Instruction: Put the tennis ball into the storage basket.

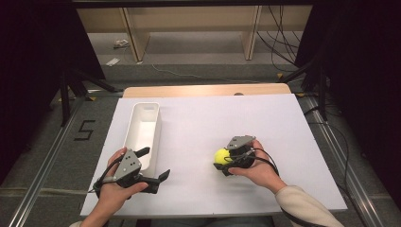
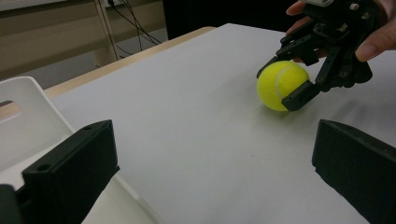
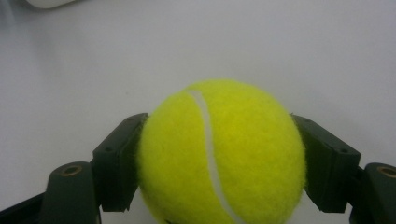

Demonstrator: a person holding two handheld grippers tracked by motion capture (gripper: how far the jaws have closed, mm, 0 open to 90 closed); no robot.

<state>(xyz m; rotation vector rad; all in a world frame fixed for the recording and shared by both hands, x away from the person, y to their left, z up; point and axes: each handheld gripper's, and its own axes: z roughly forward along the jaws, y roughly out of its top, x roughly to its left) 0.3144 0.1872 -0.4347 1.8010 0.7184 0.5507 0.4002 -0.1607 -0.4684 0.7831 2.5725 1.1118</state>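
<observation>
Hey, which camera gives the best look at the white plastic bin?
The high view: the long white plastic bin shows whole, open-topped, beside the left gripper. The left gripper view catches just one end wall at its edge; the right gripper view shows a white sliver, likely the bin.

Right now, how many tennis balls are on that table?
1. The yellow tennis ball sits on the white table, right of the middle, between the jaws of the right gripper. The white bin looks empty, though its near end is partly hidden.
</observation>
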